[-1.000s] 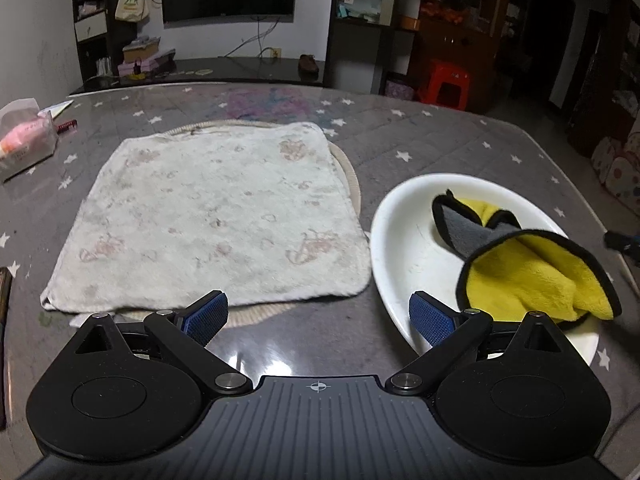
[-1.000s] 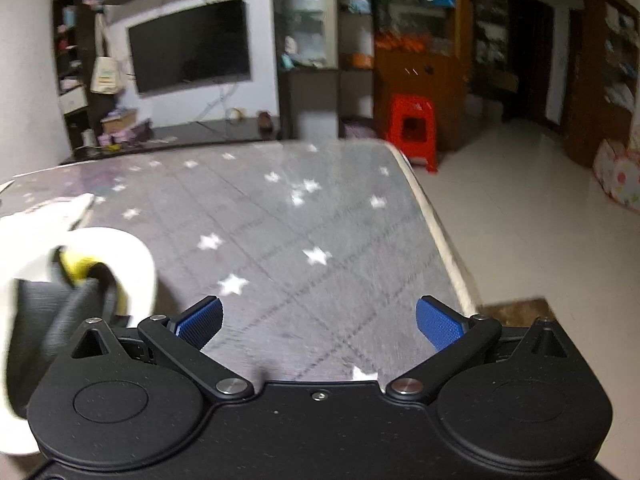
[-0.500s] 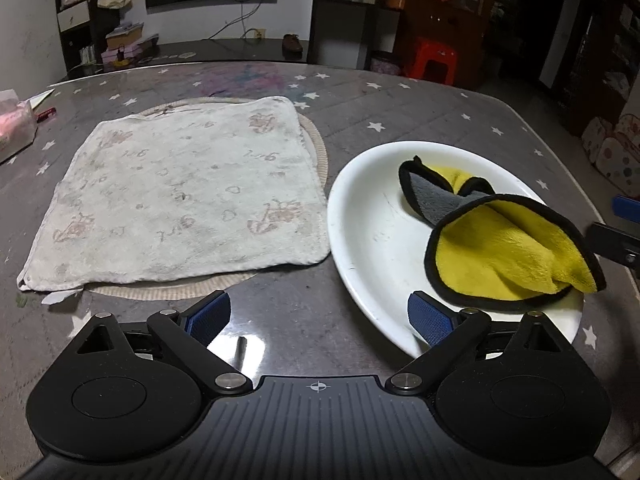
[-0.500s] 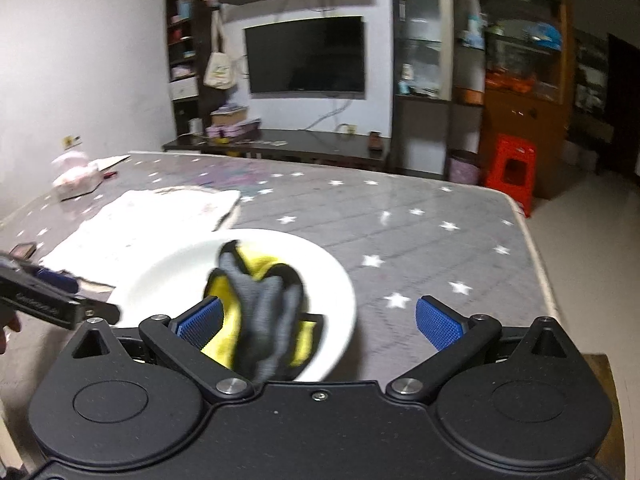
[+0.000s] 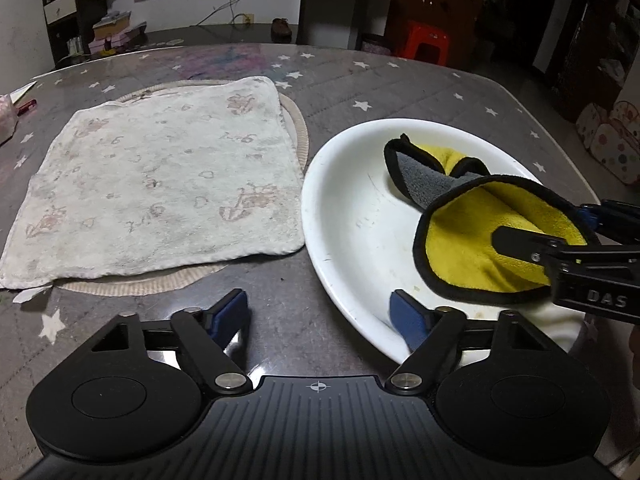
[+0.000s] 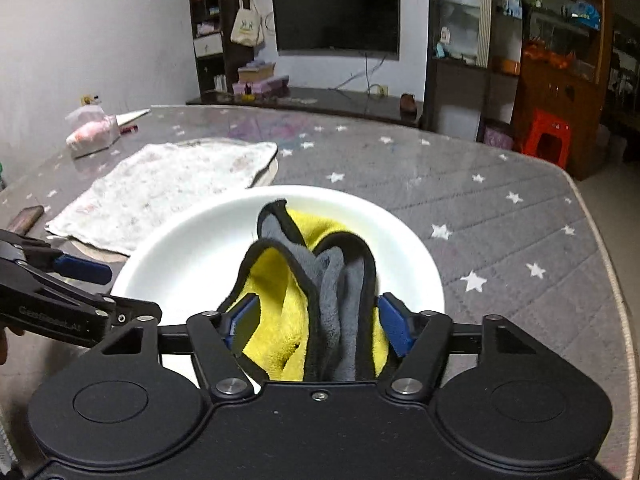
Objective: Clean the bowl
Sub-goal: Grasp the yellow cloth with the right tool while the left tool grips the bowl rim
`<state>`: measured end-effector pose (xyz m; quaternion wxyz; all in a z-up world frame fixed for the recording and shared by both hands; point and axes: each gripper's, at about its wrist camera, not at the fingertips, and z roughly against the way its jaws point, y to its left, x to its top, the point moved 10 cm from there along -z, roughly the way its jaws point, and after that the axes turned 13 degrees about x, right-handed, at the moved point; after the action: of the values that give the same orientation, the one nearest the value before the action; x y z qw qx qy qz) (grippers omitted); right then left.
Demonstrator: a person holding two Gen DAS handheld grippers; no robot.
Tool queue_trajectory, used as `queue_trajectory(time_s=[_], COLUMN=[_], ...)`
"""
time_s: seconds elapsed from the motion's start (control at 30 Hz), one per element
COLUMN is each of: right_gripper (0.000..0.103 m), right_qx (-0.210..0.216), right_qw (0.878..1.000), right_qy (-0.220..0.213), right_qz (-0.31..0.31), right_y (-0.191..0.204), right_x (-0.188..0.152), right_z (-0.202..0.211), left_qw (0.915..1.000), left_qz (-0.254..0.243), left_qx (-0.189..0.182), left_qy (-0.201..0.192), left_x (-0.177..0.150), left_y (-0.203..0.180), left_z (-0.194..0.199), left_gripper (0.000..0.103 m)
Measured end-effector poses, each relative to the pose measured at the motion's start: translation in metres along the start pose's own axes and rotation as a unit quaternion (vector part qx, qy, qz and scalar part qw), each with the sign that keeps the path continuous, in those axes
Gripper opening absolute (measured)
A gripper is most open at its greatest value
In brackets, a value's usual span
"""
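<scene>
White bowl (image 6: 192,256) sitting on the star-patterned tabletop (image 6: 500,216), near its right edge, just beside a pale towel (image 5: 160,176). Right claw (image 6: 316,324) closing around the yellow-and-grey cloth (image 6: 320,292) lying in the bowl, the cloth bunching between its blue pads (image 6: 394,320). Left claw (image 5: 320,316) closing astride the bowl's near rim, one pad inside, one over the tabletop, not yet pinching it.

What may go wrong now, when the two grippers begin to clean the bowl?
1. The left gripper, jaws closing, straddles the bowl rim without pinching it; the bowl may slide on the glossy table.
2. The right gripper is closing on a bunched cloth; it may catch only one fold.
</scene>
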<state>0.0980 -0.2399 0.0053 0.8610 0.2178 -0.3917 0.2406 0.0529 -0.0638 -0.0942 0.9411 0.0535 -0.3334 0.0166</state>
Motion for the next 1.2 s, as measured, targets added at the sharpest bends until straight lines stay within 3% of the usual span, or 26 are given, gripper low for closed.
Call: queue_trajectory(time_s=[0.1,0.17,0.27,0.4,0.53,0.8,1.07,1.2], right_gripper=[0.047,0.032,0.022,0.02,0.02,0.02,0.02,0.02], right_qx=[-0.006,-0.011,-0.01,-0.017,-0.027,-0.067,-0.085,-0.072], right_qw=[1.0,1.0,1.0,1.0,0.999,0.994,0.992,0.994], right_qy=[0.011,0.017,0.009,-0.01,-0.035,-0.079,-0.056,-0.039], right_qz=[-0.003,0.002,0.002,0.014,0.006,-0.026,-0.072,-0.072], right_y=[-0.002,-0.001,0.001,0.006,0.001,-0.027,-0.052,-0.047], right_x=[-0.004,-0.008,-0.009,-0.007,-0.005,-0.015,-0.053,-0.07], right_z=[-0.008,-0.011,-0.007,0.012,0.04,0.104,0.107,0.098], left_qw=[1.0,0.9999,0.9998,0.9996,0.9995,0.9998,0.9995,0.9997], left_qz=[-0.004,-0.011,-0.015,-0.02,-0.023,-0.007,0.008,-0.007], left_qx=[-0.006,-0.004,-0.005,-0.011,-0.011,-0.02,-0.03,-0.022], left_qy=[0.001,-0.003,-0.008,-0.014,-0.017,0.0,0.011,0.003], left_x=[0.0,0.001,0.002,0.003,0.003,-0.003,-0.011,-0.015], left_y=[-0.005,-0.008,-0.012,-0.017,-0.019,-0.023,-0.03,-0.037], left_z=[-0.002,-0.003,-0.002,-0.001,0.001,0.006,0.016,0.023], left_gripper=[0.067,0.063,0.055,0.041,0.037,0.036,0.04,0.049])
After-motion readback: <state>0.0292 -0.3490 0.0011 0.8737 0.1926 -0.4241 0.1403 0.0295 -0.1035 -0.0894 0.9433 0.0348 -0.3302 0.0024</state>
